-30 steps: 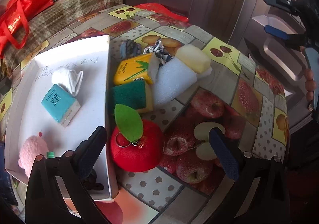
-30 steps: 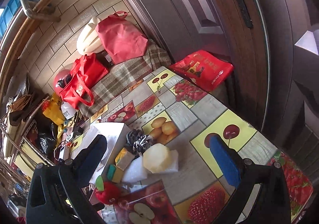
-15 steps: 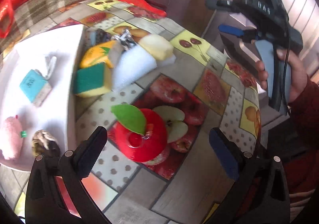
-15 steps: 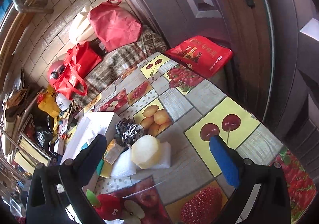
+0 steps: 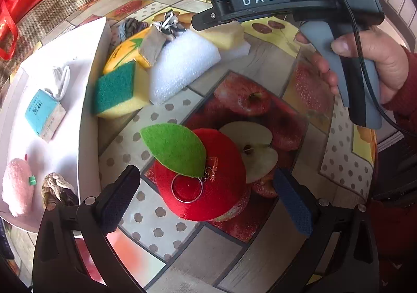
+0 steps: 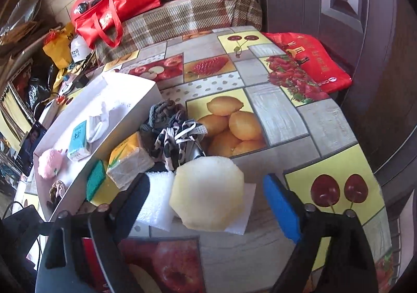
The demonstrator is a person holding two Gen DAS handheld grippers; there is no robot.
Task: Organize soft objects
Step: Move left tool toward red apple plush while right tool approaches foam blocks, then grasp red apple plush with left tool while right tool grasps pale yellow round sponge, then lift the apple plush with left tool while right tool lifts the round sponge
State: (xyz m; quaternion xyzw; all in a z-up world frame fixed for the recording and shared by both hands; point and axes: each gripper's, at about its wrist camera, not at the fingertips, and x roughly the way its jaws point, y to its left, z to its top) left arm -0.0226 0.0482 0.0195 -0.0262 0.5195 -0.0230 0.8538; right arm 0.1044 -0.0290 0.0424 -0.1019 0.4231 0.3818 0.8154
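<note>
A red plush apple (image 5: 208, 188) with a green felt leaf lies on the fruit-print tablecloth. My left gripper (image 5: 206, 201) is open and straddles it, pads clear of its sides. Beyond it a green-and-yellow scouring sponge (image 5: 117, 89), a white foam block (image 5: 182, 66) and a yellow tissue pack (image 5: 122, 50) crowd against the white box (image 5: 91, 79). My right gripper (image 6: 208, 204) hangs over a pale yellow sponge (image 6: 208, 193). Its jaws are closing, with the sponge between them, and the pads do not touch it.
The white box (image 6: 130, 110) holds a teal tissue pack (image 6: 78, 139), a white sock (image 6: 97, 123), a pink plush (image 6: 50, 162) and a knotted rope (image 6: 57, 188). Patterned cloth bundles (image 6: 177, 141) lie behind the sponges. Red bags (image 6: 117, 11) sit on a checked seat beyond the table.
My left gripper came down closer around the red apple. The right gripper swung down and left over the pale yellow sponge, and its jaws narrowed.
</note>
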